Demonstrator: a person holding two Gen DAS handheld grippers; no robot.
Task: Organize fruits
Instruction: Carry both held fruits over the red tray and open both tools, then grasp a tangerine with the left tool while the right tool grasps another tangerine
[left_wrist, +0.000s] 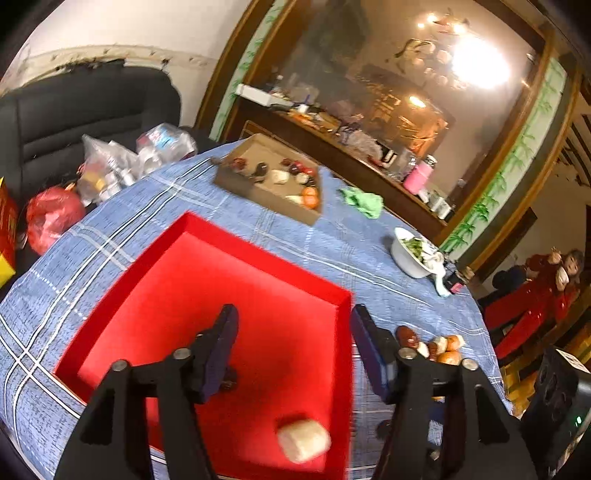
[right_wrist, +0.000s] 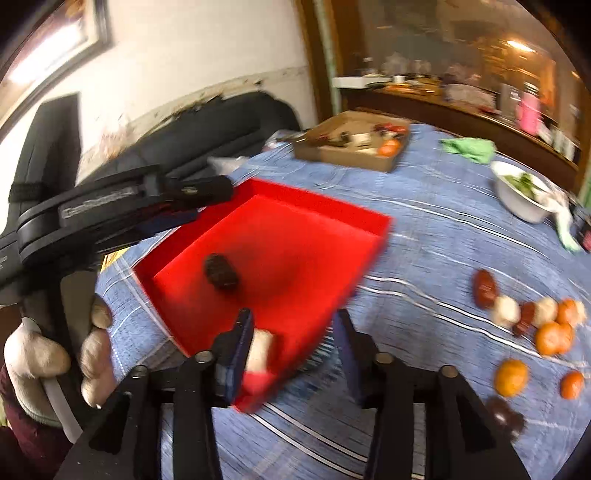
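A red tray (left_wrist: 192, 236) (right_wrist: 369, 218) lies on the blue checked tablecloth. In it are a pale cylindrical piece (left_wrist: 303, 440) (right_wrist: 259, 350) and a dark brown fruit (right_wrist: 221, 272), which shows partly behind my left finger (left_wrist: 231, 384). My left gripper (left_wrist: 293, 347) is open and empty above the tray. My right gripper (right_wrist: 293, 350) is open over the tray's near right corner, the pale piece beside its left finger. Loose fruits (right_wrist: 546, 325) (left_wrist: 432, 345), orange, red-brown and pale, lie on the cloth to the right of the tray.
A cardboard box (left_wrist: 258, 192) (right_wrist: 354, 155) with more fruits stands at the far side. A green cloth (left_wrist: 364, 201) (right_wrist: 469, 147) and a white bowl (left_wrist: 400, 254) (right_wrist: 517, 203) lie far right. Plastic bags (left_wrist: 110, 166) sit at the left table edge.
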